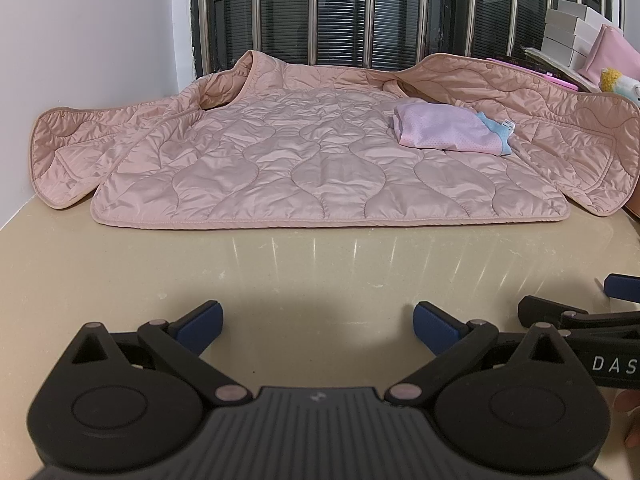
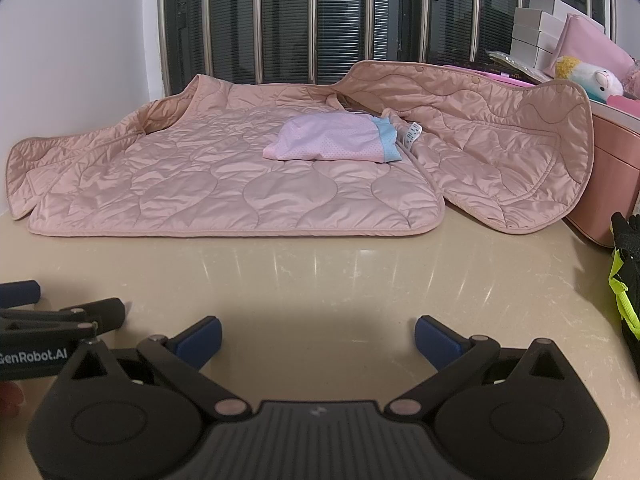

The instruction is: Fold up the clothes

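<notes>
Puffy quilted pink jacket (image 1: 312,160) spread flat; glossy countertop (image 1: 304,272).

Home, prob. bedroom — barred window (image 2: 320,20), plush toy (image 2: 592,78), quilted jacket (image 1: 320,160) on beige counter (image 1: 280,264).

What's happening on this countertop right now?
Nothing is being handled yet. A pink quilted jacket lies spread open on the beige countertop, both front panels flung outward, with a small folded lilac-and-blue garment resting on its lining. The left gripper and right gripper sit open and empty, side by side, short of the jacket's hem.
</notes>
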Demonstrator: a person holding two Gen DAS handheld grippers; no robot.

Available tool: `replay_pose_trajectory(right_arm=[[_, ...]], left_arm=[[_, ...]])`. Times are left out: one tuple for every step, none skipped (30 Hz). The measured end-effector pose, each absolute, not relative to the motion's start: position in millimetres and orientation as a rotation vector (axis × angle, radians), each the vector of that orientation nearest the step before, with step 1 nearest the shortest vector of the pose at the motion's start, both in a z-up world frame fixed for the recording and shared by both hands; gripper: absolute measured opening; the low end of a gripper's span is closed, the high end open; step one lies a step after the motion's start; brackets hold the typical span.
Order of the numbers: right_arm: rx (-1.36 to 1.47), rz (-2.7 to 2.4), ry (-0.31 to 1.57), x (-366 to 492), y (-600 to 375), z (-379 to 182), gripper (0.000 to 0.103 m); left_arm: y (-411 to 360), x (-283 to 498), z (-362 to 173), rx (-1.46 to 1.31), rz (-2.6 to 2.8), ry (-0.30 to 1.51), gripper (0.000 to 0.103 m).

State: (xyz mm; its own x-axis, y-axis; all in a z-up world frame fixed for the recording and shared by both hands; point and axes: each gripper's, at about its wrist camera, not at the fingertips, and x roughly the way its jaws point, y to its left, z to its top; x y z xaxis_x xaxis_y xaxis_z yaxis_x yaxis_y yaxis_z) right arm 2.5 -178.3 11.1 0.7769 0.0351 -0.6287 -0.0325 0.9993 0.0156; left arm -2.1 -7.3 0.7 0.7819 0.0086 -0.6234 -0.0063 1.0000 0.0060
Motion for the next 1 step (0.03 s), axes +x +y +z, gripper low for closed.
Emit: replay_pose_trajectory(right_arm=[[0.004, 0.037, 0.680, 2.5, -178.3, 11.1, 0.103]], left_arm=[[-7.4, -2.2, 0.7, 0.004, 0.008, 0.673, 0.102]])
